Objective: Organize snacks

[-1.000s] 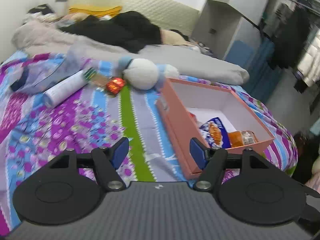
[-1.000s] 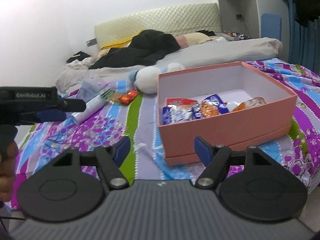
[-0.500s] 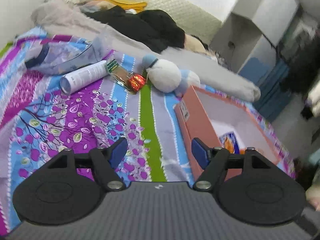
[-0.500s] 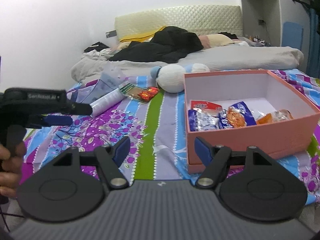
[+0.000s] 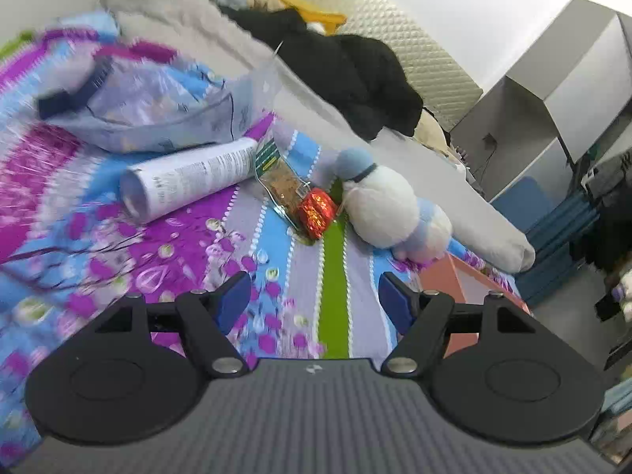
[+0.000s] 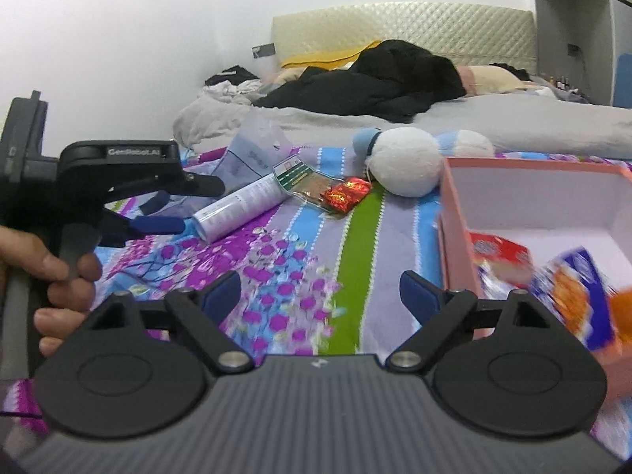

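Observation:
A red foil snack lies on the patterned bedspread beside a clear green-topped snack packet and a white tube. A pink box at the right holds several snack packets. My left gripper is open and empty, short of the red snack; it also shows in the right wrist view. My right gripper is open and empty over the bedspread left of the box.
A white and blue plush toy lies behind the snacks. A plastic bag, a grey duvet and black clothes lie farther back. A hand holds the left gripper.
Both grippers have swung left and forward, away from the box and toward the loose snacks, which now look nearer. Both stay open.

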`<action>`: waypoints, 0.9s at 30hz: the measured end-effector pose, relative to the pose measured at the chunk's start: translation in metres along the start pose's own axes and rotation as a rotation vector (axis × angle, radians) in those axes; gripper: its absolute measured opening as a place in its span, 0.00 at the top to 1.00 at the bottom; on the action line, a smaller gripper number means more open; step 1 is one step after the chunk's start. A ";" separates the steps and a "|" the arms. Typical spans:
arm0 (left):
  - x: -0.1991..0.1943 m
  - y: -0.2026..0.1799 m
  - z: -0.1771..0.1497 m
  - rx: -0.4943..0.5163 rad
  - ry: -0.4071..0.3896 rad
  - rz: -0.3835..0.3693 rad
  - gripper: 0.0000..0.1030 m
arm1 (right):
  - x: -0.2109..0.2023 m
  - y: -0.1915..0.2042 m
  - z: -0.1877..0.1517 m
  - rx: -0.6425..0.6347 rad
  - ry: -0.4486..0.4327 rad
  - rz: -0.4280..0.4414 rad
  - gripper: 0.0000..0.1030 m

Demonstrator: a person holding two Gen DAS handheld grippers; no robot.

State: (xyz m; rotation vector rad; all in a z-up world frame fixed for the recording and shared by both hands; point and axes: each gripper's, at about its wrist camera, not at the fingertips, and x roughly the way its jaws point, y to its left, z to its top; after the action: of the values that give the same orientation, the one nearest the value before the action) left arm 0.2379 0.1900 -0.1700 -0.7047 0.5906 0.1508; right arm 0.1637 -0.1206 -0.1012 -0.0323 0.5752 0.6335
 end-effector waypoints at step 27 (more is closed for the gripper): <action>0.230 0.057 0.084 -0.270 0.093 -0.005 0.47 | 0.282 -0.049 0.068 0.290 0.178 -0.024 0.26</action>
State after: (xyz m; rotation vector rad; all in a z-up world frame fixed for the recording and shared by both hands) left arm 0.4477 0.2728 -0.2797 -0.9788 0.6642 0.1968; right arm 0.4103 0.0080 -0.1971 0.1782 0.8335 0.5219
